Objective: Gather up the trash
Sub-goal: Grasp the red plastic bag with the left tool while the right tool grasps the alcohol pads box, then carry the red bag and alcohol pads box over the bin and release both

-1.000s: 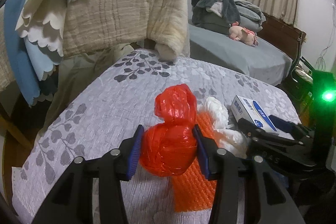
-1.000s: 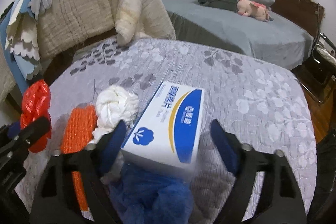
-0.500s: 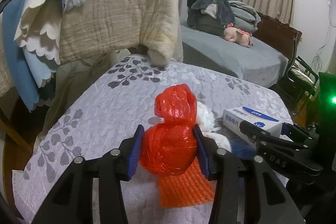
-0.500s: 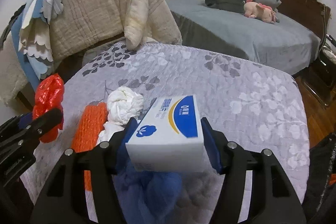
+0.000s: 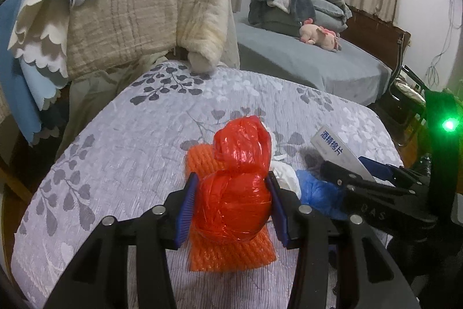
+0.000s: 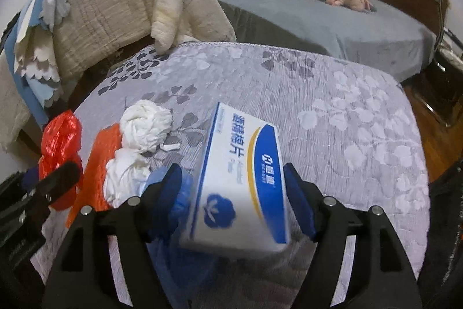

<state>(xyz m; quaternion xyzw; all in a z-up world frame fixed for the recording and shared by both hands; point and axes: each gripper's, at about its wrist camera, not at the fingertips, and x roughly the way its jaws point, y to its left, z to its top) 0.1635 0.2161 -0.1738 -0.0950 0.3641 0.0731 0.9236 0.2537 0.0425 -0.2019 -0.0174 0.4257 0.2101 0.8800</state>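
My left gripper (image 5: 231,207) is shut on a knotted red plastic bag (image 5: 234,193), held just above an orange mesh sleeve (image 5: 231,254) on the grey floral bedspread (image 5: 130,152). My right gripper (image 6: 234,199) is shut on a white and blue box (image 6: 243,178), tilted above a blue crumpled bag (image 6: 176,210). White knotted bags (image 6: 141,135) lie beside the orange sleeve (image 6: 98,164). The red bag (image 6: 59,141) and box (image 5: 338,152) show in each other's views.
A beige quilt and blue-white cloths (image 5: 115,10) hang at the far left edge of the bed. A second grey bed (image 5: 303,62) with folded clothes and a pink plush toy (image 5: 318,34) stands behind. Wooden floor (image 6: 434,129) lies at right.
The right gripper closed on the box and lifted and tilted it. The left gripper kept hold of the red bag and shifted slightly over the orange sleeve.
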